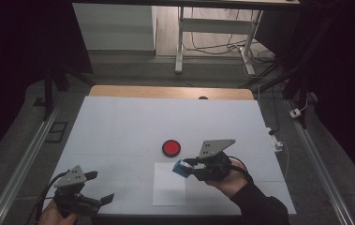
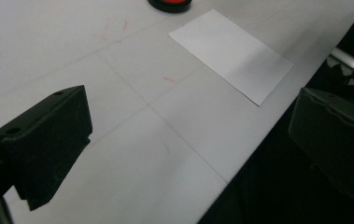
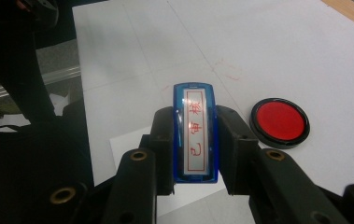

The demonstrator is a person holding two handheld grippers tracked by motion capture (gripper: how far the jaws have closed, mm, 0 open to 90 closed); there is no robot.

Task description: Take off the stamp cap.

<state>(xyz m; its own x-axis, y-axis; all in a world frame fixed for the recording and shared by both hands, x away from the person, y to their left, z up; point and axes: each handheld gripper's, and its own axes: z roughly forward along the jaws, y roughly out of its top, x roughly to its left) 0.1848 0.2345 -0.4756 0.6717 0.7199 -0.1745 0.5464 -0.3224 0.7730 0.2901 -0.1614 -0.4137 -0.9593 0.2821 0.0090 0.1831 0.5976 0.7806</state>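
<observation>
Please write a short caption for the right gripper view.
Right gripper holding a blue stamp above white paper, beside a red ink pad.

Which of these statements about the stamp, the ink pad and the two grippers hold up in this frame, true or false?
1. The right gripper is shut on the blue stamp. True.
2. The stamp's face is pressed onto the sheet of paper. False: it is held off the table, its red-lettered face showing in the right gripper view.
3. The red ink pad lies on the table beyond the paper. True.
4. The left gripper holds the paper's corner. False: its jaws stand open with nothing between them, near the table's front edge.
5. The ink pad has a lid on it. False: its red surface is bare.
</observation>
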